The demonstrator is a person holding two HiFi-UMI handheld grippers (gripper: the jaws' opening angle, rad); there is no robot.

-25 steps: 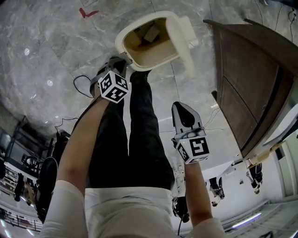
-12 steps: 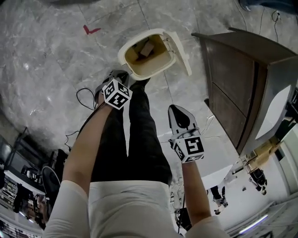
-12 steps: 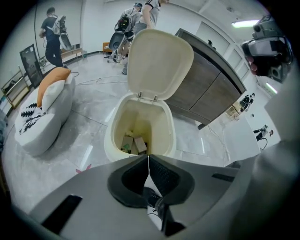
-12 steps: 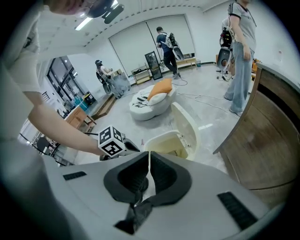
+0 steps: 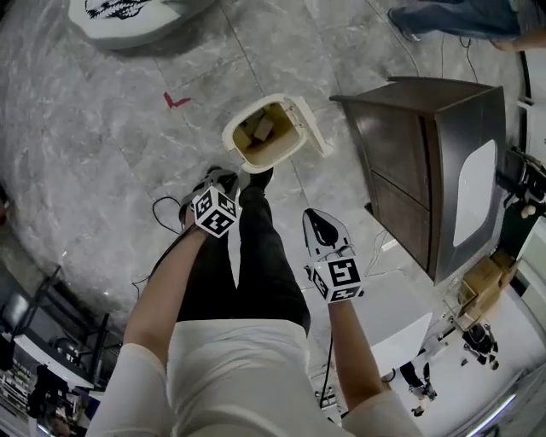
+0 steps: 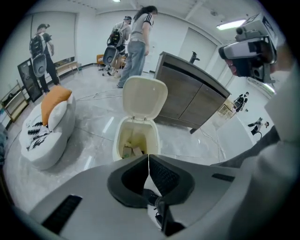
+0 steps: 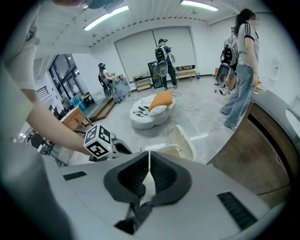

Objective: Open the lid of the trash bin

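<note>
The cream trash bin [image 5: 260, 136] stands on the marble floor with its lid [image 5: 310, 125] swung up and open; bits of rubbish lie inside. In the left gripper view the bin [image 6: 136, 136] is straight ahead, its lid [image 6: 144, 97] upright behind it. My left gripper [image 5: 223, 179] hangs short of the bin's near rim, jaws shut on nothing [image 6: 148, 157]. My right gripper [image 5: 317, 217] hangs lower right, away from the bin, also shut and empty [image 7: 149, 154]. The right gripper view shows the lid [image 7: 184, 139] and the left gripper's marker cube [image 7: 98, 142].
A dark wooden cabinet [image 5: 426, 171] stands right of the bin. A white beanbag [image 5: 128, 15] lies at the far left, and a red mark [image 5: 177, 101] is on the floor. Cables run by my feet. Other people [image 6: 138, 42] stand behind the bin.
The head view has pulled up and back, so the bin looks smaller and farther. Both grippers have drawn back from the bin. The lid stays open.
</note>
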